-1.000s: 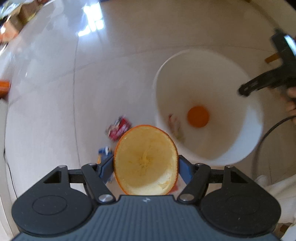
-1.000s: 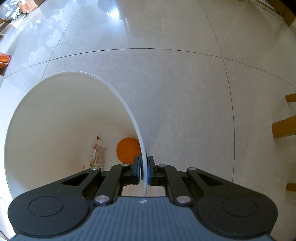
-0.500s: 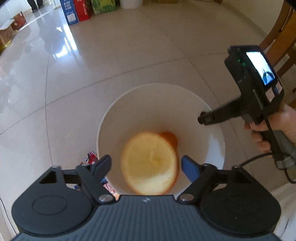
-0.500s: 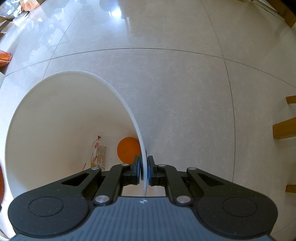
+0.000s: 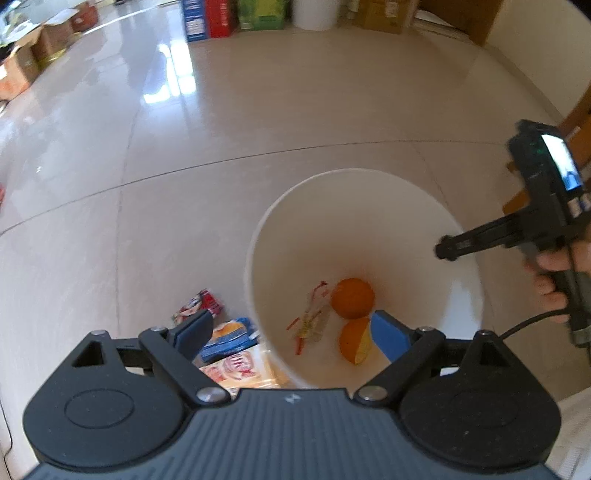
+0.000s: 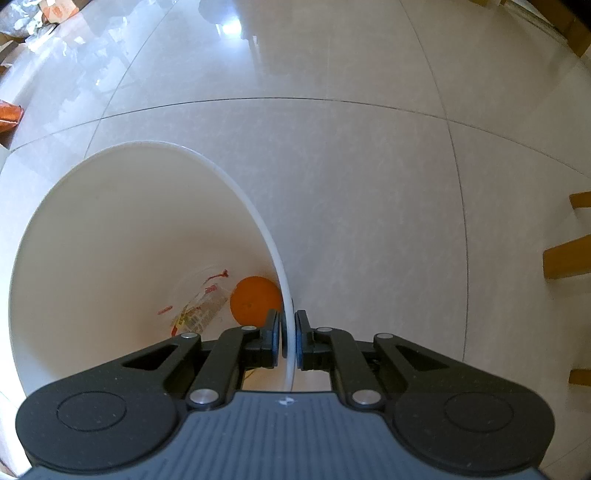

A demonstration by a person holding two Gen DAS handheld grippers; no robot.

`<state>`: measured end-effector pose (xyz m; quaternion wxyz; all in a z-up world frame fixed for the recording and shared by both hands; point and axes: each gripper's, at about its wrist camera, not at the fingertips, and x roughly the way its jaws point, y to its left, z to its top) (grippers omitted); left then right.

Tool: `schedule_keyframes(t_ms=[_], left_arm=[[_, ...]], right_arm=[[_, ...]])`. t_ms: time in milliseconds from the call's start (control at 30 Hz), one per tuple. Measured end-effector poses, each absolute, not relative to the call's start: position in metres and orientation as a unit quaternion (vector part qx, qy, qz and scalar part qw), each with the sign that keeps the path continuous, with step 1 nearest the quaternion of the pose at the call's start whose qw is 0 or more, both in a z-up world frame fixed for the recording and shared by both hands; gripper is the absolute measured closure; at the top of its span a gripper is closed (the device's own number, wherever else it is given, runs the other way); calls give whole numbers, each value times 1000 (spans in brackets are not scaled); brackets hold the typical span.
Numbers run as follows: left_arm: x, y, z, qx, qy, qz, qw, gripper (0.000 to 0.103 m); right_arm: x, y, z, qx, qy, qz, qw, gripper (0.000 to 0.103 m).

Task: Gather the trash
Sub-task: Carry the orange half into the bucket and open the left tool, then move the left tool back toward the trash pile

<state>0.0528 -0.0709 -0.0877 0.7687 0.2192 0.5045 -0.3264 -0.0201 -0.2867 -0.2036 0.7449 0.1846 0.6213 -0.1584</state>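
Observation:
A white bin (image 5: 369,206) stands on the tiled floor. At its bottom lie two orange peel halves, one dome up (image 5: 352,298) and one on its side (image 5: 354,341), beside a clear wrapper (image 5: 310,319). My left gripper (image 5: 291,332) hangs open above the bin's near rim with nothing between its fingers. My right gripper (image 6: 289,334) is shut on the bin's rim (image 6: 258,221); it shows in the left wrist view (image 5: 448,248) too, held by a hand. The right wrist view shows one peel half (image 6: 255,299) and the wrapper (image 6: 199,312).
Snack wrappers lie on the floor left of the bin: a red one (image 5: 201,304), a blue and yellow one (image 5: 231,338), a red and white one (image 5: 240,369). Boxes (image 5: 221,16) line the far wall. Wooden chair legs (image 6: 565,258) stand at the right.
My left gripper opened over the bin and the orange peel half dropped from it to the bottom. The right gripper kept its hold on the rim.

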Motion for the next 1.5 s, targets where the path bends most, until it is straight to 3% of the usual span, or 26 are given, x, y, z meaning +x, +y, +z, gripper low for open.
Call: schedule_keyframes(t_ms=[267,533,833,1500], left_arm=[[57,-13,-120,178,500,-273,803,10],[37,35,-186,141,523,-205,815,10],[-9,28,-275,145,554,-195,796,10],[-56,8,-381,155,565,-169,793,10]], right_arm=[[-21,-287,-203,183,621,-159,746,92],[-19,-284,-202,180,621,-161,746,92],[-19,-283,-202,176,619,-165,747,92],[-20,-283,-200,178,618,-167,747,92]])
